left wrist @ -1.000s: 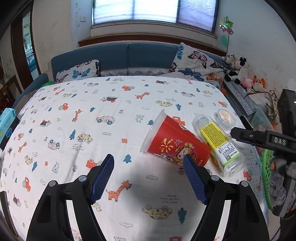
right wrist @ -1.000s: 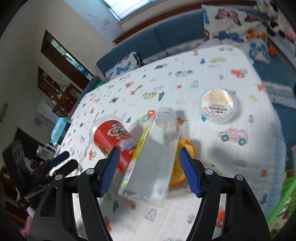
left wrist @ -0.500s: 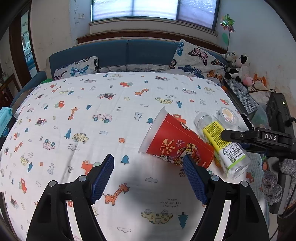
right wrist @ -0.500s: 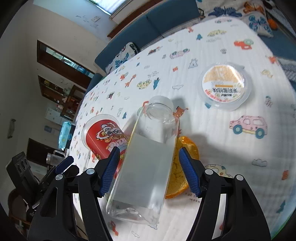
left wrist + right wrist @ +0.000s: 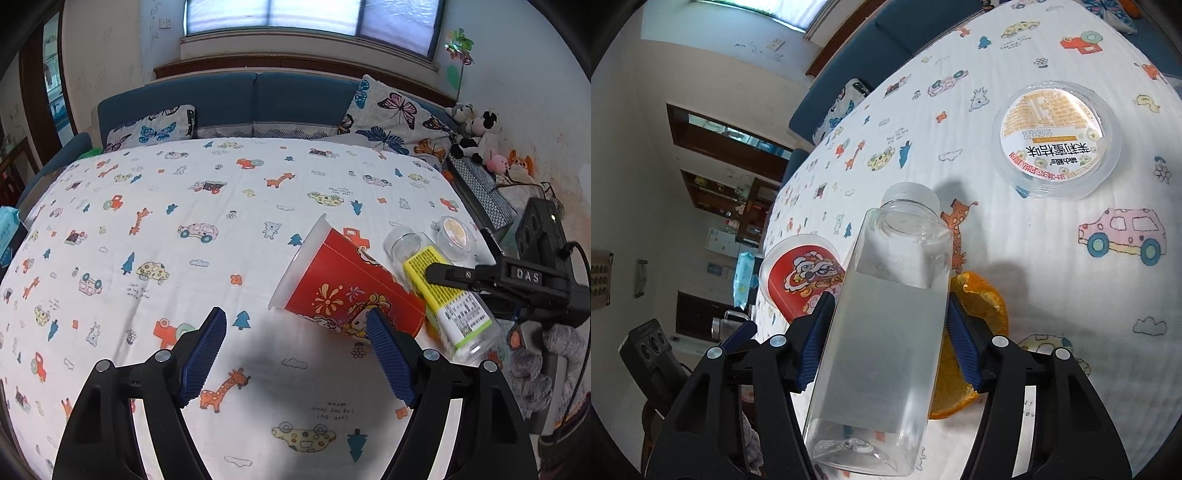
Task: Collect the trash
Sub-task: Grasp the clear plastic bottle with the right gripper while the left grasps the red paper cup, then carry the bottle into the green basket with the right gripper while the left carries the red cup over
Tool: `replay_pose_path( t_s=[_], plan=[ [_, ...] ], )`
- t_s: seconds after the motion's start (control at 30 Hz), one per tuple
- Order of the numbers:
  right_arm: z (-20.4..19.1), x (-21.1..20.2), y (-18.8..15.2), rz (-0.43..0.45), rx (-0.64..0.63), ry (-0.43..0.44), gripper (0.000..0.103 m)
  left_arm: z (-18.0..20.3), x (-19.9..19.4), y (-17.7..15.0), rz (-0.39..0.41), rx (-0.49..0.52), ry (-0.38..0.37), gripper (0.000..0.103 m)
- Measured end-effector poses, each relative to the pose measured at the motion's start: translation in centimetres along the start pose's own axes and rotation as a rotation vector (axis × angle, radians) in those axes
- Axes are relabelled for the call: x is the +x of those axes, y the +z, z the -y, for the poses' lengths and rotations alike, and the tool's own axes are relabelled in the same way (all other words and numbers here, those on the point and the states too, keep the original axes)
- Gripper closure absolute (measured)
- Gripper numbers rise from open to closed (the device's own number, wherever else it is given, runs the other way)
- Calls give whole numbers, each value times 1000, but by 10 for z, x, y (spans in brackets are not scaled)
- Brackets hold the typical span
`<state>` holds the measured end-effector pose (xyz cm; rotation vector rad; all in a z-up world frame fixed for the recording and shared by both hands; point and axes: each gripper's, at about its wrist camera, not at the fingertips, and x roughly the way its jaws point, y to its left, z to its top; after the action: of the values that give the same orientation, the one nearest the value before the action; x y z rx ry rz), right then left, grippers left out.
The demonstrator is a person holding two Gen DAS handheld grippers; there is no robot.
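Observation:
A clear square bottle (image 5: pixel 886 332) with a yellow label (image 5: pixel 443 295) lies on the cartoon-print tablecloth (image 5: pixel 184 206). My right gripper (image 5: pixel 889 299) is closing around it, and its blue pads (image 5: pixel 960 343) sit against the bottle's two sides. A red paper cup (image 5: pixel 343 288) lies on its side just left of the bottle. My left gripper (image 5: pixel 295 317) hangs open right in front of the cup, holding nothing. Under the bottle's right edge lies an orange peel (image 5: pixel 982 306). A round clear container (image 5: pixel 1056 136) with a printed lid sits farther back.
A blue sofa (image 5: pixel 258 99) with butterfly pillows (image 5: pixel 391 118) runs behind the table. Plush toys (image 5: pixel 480 136) sit at the far right. A blue wipes pack (image 5: pixel 7 225) lies past the table's left edge. The cloth's left half is bare.
The right gripper has sunk and moved in along the bottle, and its jaws have narrowed onto the bottle's sides. The left gripper has barely moved.

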<state>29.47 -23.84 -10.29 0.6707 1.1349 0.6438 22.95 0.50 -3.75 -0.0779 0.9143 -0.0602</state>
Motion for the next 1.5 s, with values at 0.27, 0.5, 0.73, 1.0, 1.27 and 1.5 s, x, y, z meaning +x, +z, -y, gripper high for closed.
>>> replay_pose_path(
  t_s=[0.27,0.5,0.73,1.0,1.27,1.5],
  plan=[
    [1,-25,-16,38,-2,23,47,2,13,10,-43,-119,-30,21],
    [4,-52,-37,66,-23,17,47,0,33,12,-87,-267,-22,21],
    [0,-71,-57,96,-63,-24,47,-11,51,8,-120,-385,-12,21],
    [-11,-66,-78,78,-156,-92,47,-15,59,6,-114,-416,-32,23],
    [-20,-47,-93,52,-250,-196,46,-18,55,13,-109,-384,-127,66],
    [-29,-35,-92,57,-309,-290,42,-20,57,10,-121,-397,-146,58]
  ],
)
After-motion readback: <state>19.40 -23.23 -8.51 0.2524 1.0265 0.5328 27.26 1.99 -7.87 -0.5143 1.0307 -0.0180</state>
